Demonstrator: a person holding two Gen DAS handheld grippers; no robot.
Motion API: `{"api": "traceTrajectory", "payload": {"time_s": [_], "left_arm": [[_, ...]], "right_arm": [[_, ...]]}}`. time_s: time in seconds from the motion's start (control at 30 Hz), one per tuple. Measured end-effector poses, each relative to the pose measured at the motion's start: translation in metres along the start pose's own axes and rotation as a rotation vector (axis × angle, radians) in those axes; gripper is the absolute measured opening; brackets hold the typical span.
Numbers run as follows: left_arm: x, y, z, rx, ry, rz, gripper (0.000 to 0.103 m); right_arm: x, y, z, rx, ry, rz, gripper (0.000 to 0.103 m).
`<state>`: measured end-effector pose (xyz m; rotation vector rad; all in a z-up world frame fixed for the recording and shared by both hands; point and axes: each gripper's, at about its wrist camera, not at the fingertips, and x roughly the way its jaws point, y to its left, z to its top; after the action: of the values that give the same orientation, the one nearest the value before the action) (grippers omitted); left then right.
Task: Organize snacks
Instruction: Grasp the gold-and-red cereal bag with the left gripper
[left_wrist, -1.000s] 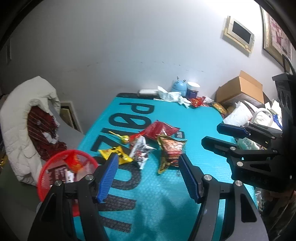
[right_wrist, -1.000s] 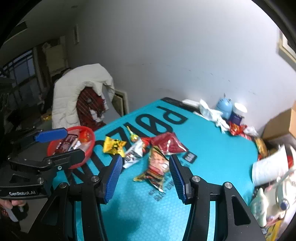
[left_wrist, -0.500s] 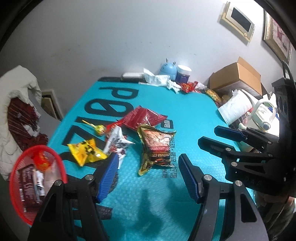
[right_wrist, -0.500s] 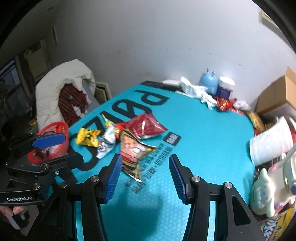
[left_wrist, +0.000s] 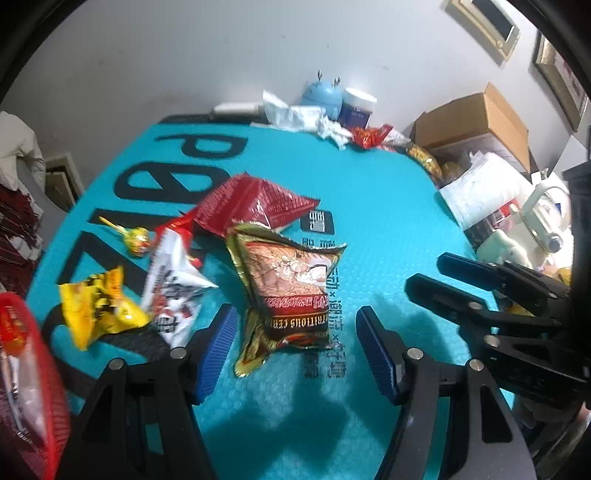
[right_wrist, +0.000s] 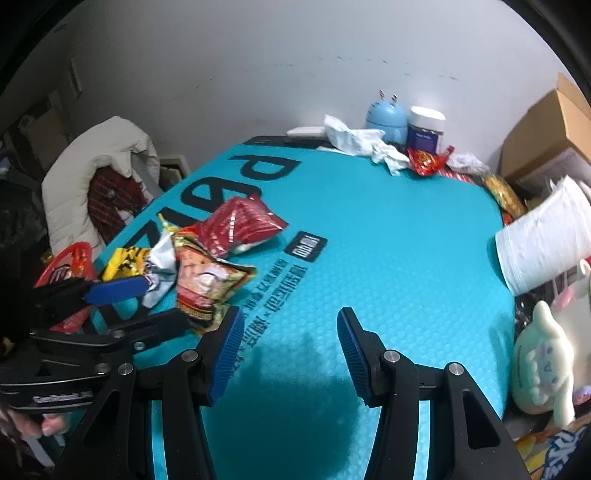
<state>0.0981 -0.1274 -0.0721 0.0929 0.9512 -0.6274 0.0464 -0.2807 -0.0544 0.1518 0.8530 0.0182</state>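
Note:
Loose snacks lie on a teal mat (left_wrist: 369, 192): a gold and red packet (left_wrist: 291, 284), a red packet (left_wrist: 255, 206), a white packet (left_wrist: 173, 284), a yellow packet (left_wrist: 99, 306) and a lollipop (left_wrist: 136, 238). My left gripper (left_wrist: 295, 332) is open just above the mat, its blue pads either side of the gold packet's near end without touching it. My right gripper (right_wrist: 290, 343) is open over bare mat, right of the gold and red packet (right_wrist: 207, 280). A red basket (left_wrist: 26, 387) with snacks in it sits at the far left.
Along the back wall stand a blue gadget (left_wrist: 321, 96), a jar (left_wrist: 356, 107), crumpled tissue (left_wrist: 295, 116) and more wrappers (left_wrist: 369, 136). A cardboard box (left_wrist: 476, 122), paper roll (right_wrist: 543, 243) and plush toy (right_wrist: 543, 354) crowd the right edge. A chair with a white coat (right_wrist: 96, 173) stands left.
Both grippers have come down and forward toward the mat. The gold packet now lies between the left gripper's pads. Neither gripper's jaws have changed their width.

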Motion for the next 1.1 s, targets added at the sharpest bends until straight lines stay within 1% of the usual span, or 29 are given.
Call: {"api": "traceTrajectory", "payload": {"time_s": [0.17,0.3,0.33,0.47,0.6,0.8,0.97,1.03,1.1], "left_arm": [[0.027,0.002,0.003,-0.021,0.039,-0.014,0.066],[0.038,0.004,0.003,-0.017,0.032,0.009,0.065],[0.039,0.005,0.003,-0.012,0.028,0.016,0.056],[0.036,0.002,0.002,0.013,0.011,0.014,0.044],[0.024,0.003,0.000,0.006,0.001,-0.006,0.043],[-0.009,0.005,-0.002,0.003,-0.058,-0.004,0.043],[-0.035,0.014,-0.004,-0.018,-0.107,0.024,0.043],[-0.044,0.021,-0.004,-0.032,-0.125,0.040,0.043],[-0.052,0.029,-0.005,-0.048,-0.137,0.058,0.043]], "right_arm": [[0.007,-0.006,-0.001,0.019,0.017,-0.011,0.052],[0.011,-0.008,-0.002,0.026,0.028,-0.012,0.052],[0.012,-0.008,-0.003,0.026,0.031,-0.012,0.052],[0.014,-0.007,-0.003,0.029,0.038,-0.005,0.052],[0.012,-0.004,-0.004,0.034,0.038,0.012,0.052],[0.007,0.005,0.000,0.020,0.025,0.043,0.052],[0.005,0.021,0.004,-0.014,0.020,0.071,0.053],[0.006,0.027,0.006,-0.024,0.018,0.087,0.058],[0.006,0.034,0.009,-0.040,0.015,0.100,0.059]]}}
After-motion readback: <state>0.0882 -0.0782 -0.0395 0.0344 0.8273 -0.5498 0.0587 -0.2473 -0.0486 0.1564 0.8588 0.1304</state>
